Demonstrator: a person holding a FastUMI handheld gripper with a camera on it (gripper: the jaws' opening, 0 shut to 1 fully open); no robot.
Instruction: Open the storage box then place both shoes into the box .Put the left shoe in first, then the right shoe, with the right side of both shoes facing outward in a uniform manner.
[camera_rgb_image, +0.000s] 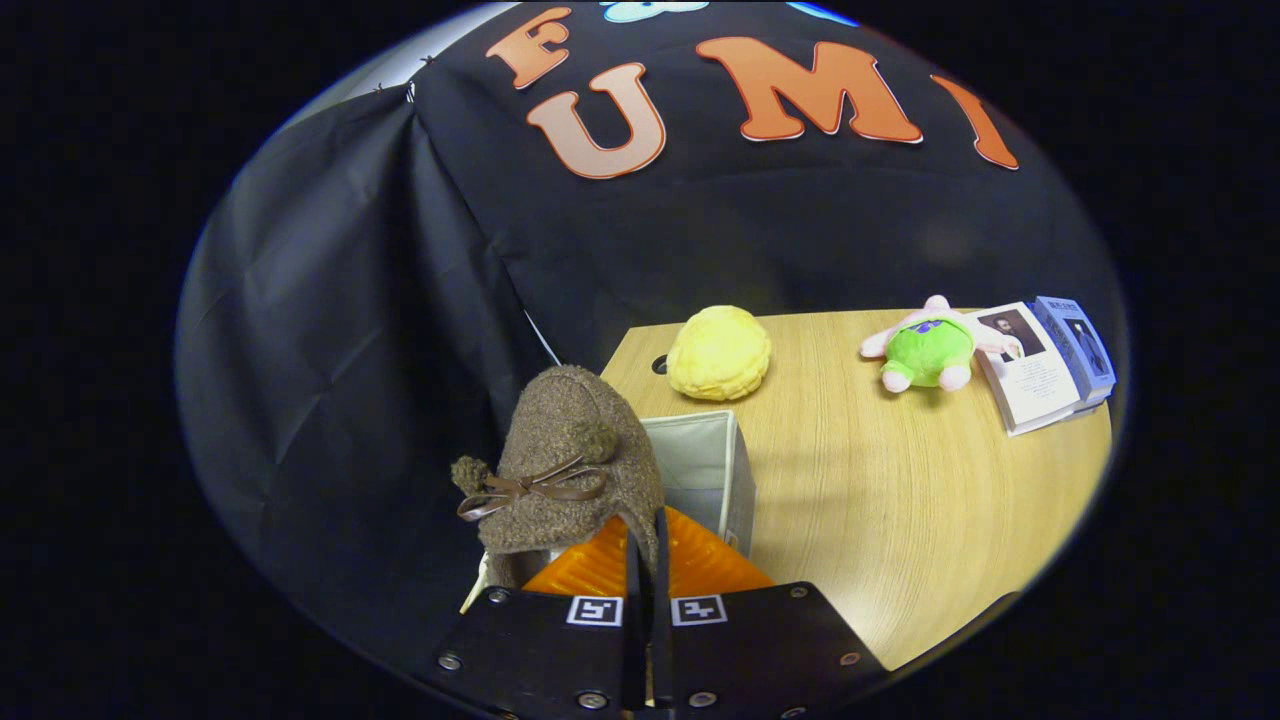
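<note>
A brown fuzzy shoe (565, 460) with a thin brown bow and pompoms hangs toe-up in the air, just ahead of my fingers. My gripper (646, 545) is shut on the shoe's rear rim, and the fingers stand almost together with the fabric pinched between them. Behind and to the right of the shoe stands the grey fabric storage box (712, 462), open at the top, near the left corner of the wooden table (900, 500). The shoe hides the box's left side. I cannot tell what lies inside the box.
A yellow bun-shaped plush (718, 352) lies beyond the box. A green and pink plush toy (928, 352) and a pair of books (1045, 365) rest at the table's far right. A small round hole (660, 364) sits beside the bun.
</note>
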